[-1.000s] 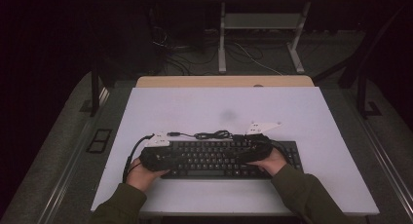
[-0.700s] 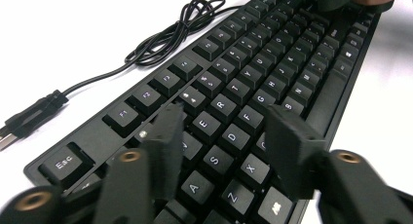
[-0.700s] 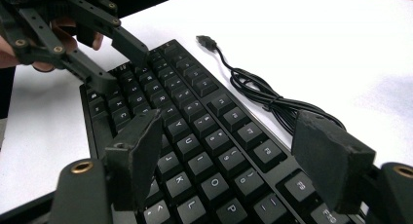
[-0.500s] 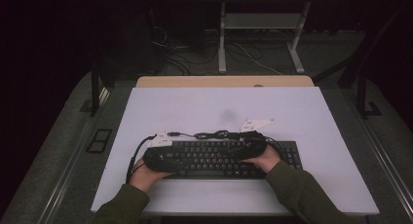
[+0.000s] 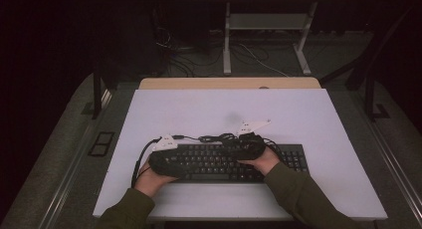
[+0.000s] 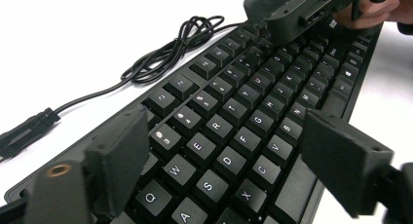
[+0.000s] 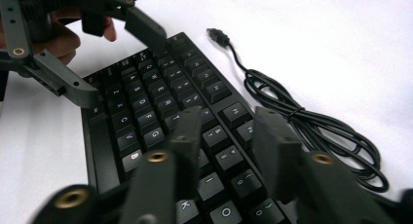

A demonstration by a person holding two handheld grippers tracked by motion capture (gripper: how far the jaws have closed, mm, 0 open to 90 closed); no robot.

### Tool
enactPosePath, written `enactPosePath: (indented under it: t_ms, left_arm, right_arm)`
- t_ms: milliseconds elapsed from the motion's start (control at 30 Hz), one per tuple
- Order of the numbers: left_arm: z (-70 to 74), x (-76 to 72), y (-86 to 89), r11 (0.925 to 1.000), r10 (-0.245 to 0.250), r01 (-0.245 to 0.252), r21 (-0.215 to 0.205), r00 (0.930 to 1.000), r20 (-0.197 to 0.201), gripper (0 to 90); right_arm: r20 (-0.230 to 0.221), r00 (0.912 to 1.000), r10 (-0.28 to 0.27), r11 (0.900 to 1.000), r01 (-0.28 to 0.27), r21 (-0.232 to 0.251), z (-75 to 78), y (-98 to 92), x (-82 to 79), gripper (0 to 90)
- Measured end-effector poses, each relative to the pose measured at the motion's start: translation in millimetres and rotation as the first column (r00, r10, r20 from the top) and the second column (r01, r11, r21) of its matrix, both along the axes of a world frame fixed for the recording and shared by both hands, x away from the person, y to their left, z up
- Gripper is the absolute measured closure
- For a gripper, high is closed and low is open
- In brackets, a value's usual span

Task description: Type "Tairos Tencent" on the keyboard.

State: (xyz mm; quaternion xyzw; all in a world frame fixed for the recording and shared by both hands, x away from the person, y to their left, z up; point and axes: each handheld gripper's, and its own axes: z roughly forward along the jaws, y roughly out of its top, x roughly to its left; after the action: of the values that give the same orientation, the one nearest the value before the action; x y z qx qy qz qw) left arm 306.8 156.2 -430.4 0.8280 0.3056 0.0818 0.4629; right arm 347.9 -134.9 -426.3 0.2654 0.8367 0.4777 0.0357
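One keyboard, one cable, two grippers, one tabletop.

A single black keyboard (image 5: 234, 162) lies on the one white tabletop (image 5: 308, 114), with one coiled black cable (image 7: 311, 126) ending in one plug (image 7: 216, 36). Two grippers hover over the keys: the left gripper (image 6: 234, 151) and the right gripper (image 7: 226, 136), each held in one hand, so two hands and two green sleeves.
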Motion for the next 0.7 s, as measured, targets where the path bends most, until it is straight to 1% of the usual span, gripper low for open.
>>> enactPosePath:
  t_ms: [33,67,100,167,267,300,333,433,700]
  left_arm:
    - [0.0,0.2,-0.5,1.0000,0.003,-0.003,-0.001,1.0000,0.002,14.2]
    - [0.1,0.3,-0.7,1.0000,0.005,-0.005,0.000,1.0000,0.003,13.5]
    - [0.3,0.5,-1.0,1.0000,0.005,-0.005,0.000,1.0000,0.004,13.5]
    - [0.2,0.7,-1.6,1.0000,0.000,0.000,-0.003,1.0000,0.004,12.4]
    - [-0.4,0.6,-3.2,1.0000,-0.008,0.008,0.002,1.0000,0.004,8.9]
    - [-0.7,0.7,-3.8,0.9999,-0.011,0.011,0.004,0.9999,0.004,7.2]
    - [-1.3,0.5,-4.9,0.9999,-0.011,0.011,0.002,0.9999,-0.002,2.3]
    - [-2.4,0.9,-7.1,0.9999,-0.014,0.014,0.007,0.9999,-0.008,0.0]
    - [-3.4,0.5,-9.2,0.9996,-0.023,0.023,0.014,0.9997,-0.011,0.0]
  right_arm:
    - [-0.009,0.9999,0.007,1.000,-0.007,-0.005,-1.1,0.0,-0.9,71.7]
    - [-0.013,0.9999,0.009,1.000,-0.009,-0.003,-2.0,-0.2,-0.9,74.6]
    - [-0.013,0.9999,0.009,1.000,-0.009,-0.003,-2.0,-0.2,-0.9,74.6]
    - [-0.021,0.9997,0.016,1.000,-0.016,-0.007,-3.4,-0.8,-0.9,79.3]
    - [-0.032,0.9991,0.026,1.000,-0.027,-0.013,-4.7,-1.6,-0.9,85.1]
    - [-0.039,0.9988,0.031,0.999,-0.031,-0.015,-4.9,-1.6,-1.1,87.0]
    - [-0.043,0.9982,0.041,0.999,-0.042,-0.025,-5.6,-1.6,-1.1,88.4]
    - [-0.052,0.9975,0.048,0.998,-0.049,-0.032,-6.2,-1.1,-1.5,89.2]
    - [-0.068,0.9958,0.062,0.996,-0.065,-0.053,-9.0,1.4,-2.0,89.2]
